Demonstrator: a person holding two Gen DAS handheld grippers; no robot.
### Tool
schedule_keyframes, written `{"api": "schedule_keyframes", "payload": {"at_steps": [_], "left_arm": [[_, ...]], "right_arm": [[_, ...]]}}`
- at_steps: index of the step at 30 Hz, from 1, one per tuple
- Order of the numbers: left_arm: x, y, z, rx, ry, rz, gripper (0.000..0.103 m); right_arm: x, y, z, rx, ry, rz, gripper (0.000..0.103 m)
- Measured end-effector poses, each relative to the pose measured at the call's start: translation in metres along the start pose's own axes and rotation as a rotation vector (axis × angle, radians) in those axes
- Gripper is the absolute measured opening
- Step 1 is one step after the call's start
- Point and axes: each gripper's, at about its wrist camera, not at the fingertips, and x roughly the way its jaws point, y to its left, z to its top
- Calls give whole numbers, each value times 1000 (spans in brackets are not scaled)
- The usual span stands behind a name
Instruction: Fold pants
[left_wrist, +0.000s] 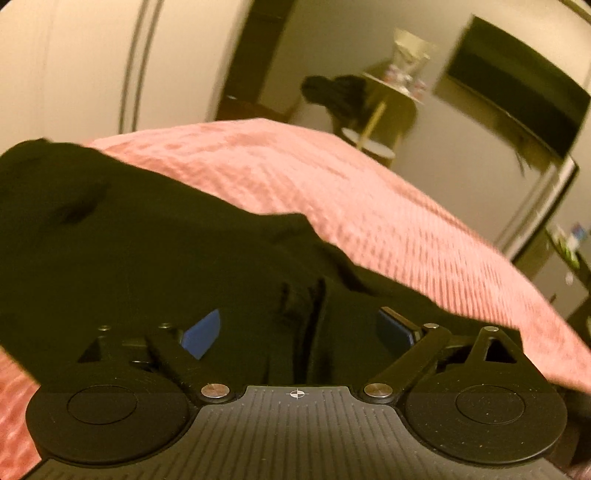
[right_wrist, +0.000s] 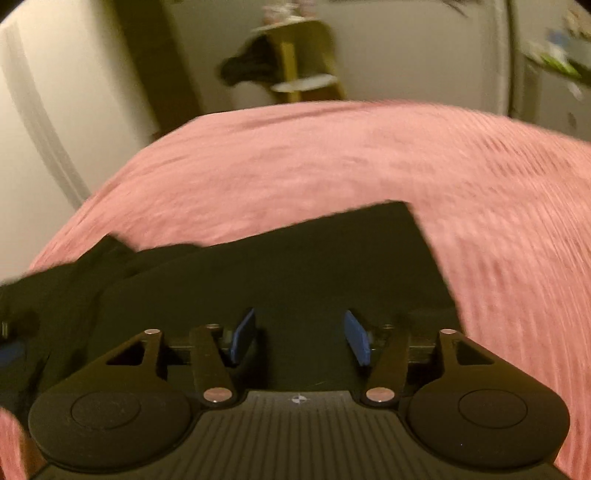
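Pants (left_wrist: 140, 251), black, are spread on the pink bed cover (left_wrist: 369, 192), and both grippers are held low over them. Seen from the left wrist, the left gripper (left_wrist: 301, 332) is released: its blue fingers (left_wrist: 203, 334) stand wide apart, with dark cloth lying ahead of and beneath them but not pressed by either pad. A bunched seam or fold runs away from the gap between these fingers, and the bulk of the garment is heaped ahead and to the left of them.

Seen from the right wrist, the right gripper (right_wrist: 301, 338) is likewise released, its fingers (right_wrist: 243, 336) parted with flat cloth under the gap and nothing clamped. Directly ahead of these fingers a smooth, squared panel of the pants (right_wrist: 295, 258) is laid, its far corner pointing ahead and to the right; to the left of the fingers the cloth turns rumpled.

The long axis appears to run sideways across both pairs of fingers, from the flat end under the right hand to the heaped end beyond the left, though blur and dark fabric make this uncertain. The flat end is judged nearer the right hand, the rumpled end nearer the left, where smoothing is probably needed before a further fold.
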Motion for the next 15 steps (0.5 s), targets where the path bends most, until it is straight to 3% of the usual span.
{"api": "schedule_keyframes", "payload": {"at_steps": [3, 6, 9, 12, 15], "left_arm": [[-9, 13, 8, -36, 16, 54, 96], [-21, 30, 19, -85, 21, 91, 96], [-48, 61, 36, -173, -45, 102, 96], [-77, 105, 50, -237, -130, 131, 98], [-93, 156, 51, -317, -152, 166, 98]], "right_arm": [[-1, 27, -10, -146, 12, 14, 68], [18, 43, -16, -253, 115, -13, 82], [28, 39, -13, -235, 141, -48, 99], [30, 29, -8, -184, 153, -20, 99], [31, 29, -7, -193, 154, -24, 99]]}}
